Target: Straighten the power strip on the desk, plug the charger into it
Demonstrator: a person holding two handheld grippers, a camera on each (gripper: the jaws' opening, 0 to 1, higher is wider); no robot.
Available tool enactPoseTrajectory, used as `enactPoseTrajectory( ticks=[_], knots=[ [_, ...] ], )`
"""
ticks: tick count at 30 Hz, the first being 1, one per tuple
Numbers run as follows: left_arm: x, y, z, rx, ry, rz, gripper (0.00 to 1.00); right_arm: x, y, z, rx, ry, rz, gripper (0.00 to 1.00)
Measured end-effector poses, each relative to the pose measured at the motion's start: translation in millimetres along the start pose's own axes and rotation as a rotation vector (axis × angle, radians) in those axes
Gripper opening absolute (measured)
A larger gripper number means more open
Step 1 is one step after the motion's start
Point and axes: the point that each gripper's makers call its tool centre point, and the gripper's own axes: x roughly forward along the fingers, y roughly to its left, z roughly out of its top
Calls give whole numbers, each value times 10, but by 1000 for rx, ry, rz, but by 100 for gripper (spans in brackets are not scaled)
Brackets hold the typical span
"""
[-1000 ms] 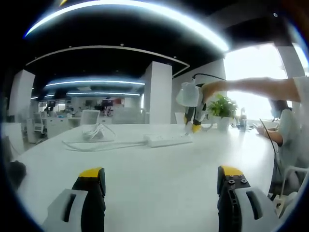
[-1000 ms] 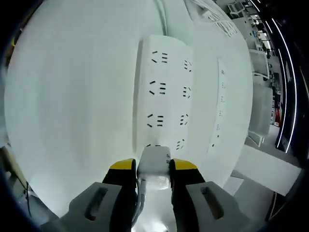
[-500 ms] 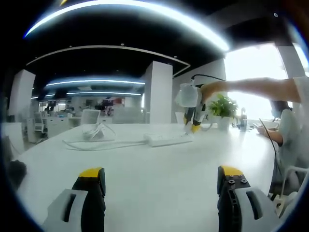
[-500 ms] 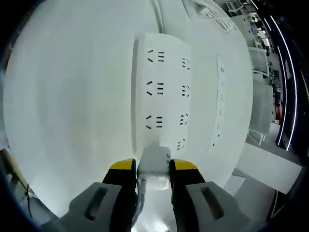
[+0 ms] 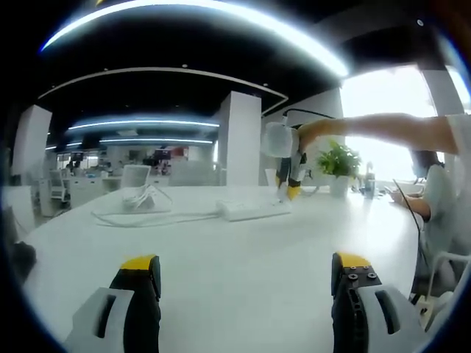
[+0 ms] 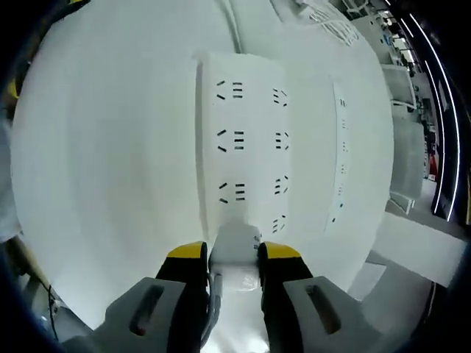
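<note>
Gripped the charger (image 6: 235, 254) in the right gripper (image 6: 234, 273), clenched. Power strip (image 6: 243, 151) lay on the desk (image 6: 110, 162), long axis toward twelve o'clock. Left gripper (image 5: 246, 276) gaped, well apart.

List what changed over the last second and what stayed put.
The right gripper, clamped on the charger, drifted slightly left over the power strip in the left gripper view. No visible grasp or release. The left gripper stayed open above the desk; the strip stayed put.

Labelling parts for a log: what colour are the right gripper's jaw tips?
Yellow, on black jaws; the right gripper shows it best in the right gripper view.
</note>
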Motion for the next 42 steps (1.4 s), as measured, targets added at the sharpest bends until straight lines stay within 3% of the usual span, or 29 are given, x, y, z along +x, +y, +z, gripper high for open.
enactPoseTrajectory(
  ticks=[8, 19, 25, 35, 36, 42],
  knots=[
    [39, -11, -38, -3, 11, 1, 99, 15, -13, 8, 50, -31, 6, 25],
    [81, -98, 3, 11, 12, -16, 99, -2, -5, 38, 70, -12, -4, 25],
    [69, -66, -7, 10, 16, -7, 99, -32, 33, 56, 97, -47, 22, 25],
    [69, -40, -11, 8, 18, -2, 99, -54, 41, 71, 69, -113, 1, 28],
    [68, -36, -6, 9, 16, -1, 99, -87, 26, 147, 77, -176, -3, 29],
    [72, -61, 3, 7, 12, -7, 99, -178, 5, 130, 91, -187, -20, 44]
  ],
)
